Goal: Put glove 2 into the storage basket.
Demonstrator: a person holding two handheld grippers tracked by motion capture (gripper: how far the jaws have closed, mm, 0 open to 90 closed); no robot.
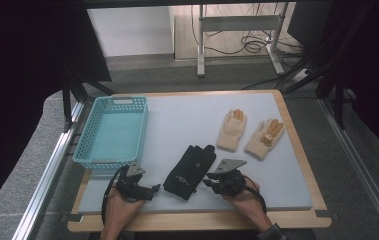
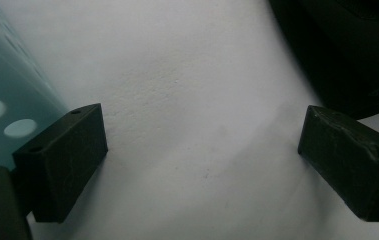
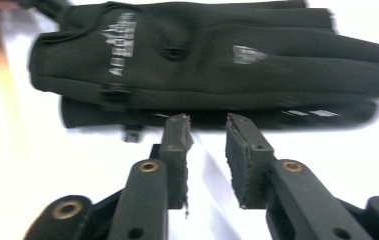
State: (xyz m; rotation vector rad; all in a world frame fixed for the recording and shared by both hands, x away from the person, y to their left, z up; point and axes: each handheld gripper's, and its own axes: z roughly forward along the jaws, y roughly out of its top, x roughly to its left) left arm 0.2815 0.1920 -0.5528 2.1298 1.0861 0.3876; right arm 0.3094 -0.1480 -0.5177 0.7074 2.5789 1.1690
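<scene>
High view: my left gripper (image 1: 153, 190) rests wide open and empty on the grey mat (image 1: 187, 117) just below the blue basket (image 1: 112, 131), while my right gripper (image 1: 207, 183) has its jaws slightly parted with nothing between them, tips just short of the black gloves (image 1: 189, 171). Beyond them, up to the right, lie two cream gloves (image 1: 249, 132) side by side. In the right gripper view the black gloves are blurred, their white lettering unreadable.

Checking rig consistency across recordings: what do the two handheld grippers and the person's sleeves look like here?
Both the left gripper and the right gripper are black, each topped by a grey three-cornered plate, with a black cable looping back. Jaws are flat black blocks; brass-coloured pivots. A dark checked cuff shows at the right wrist.
</scene>
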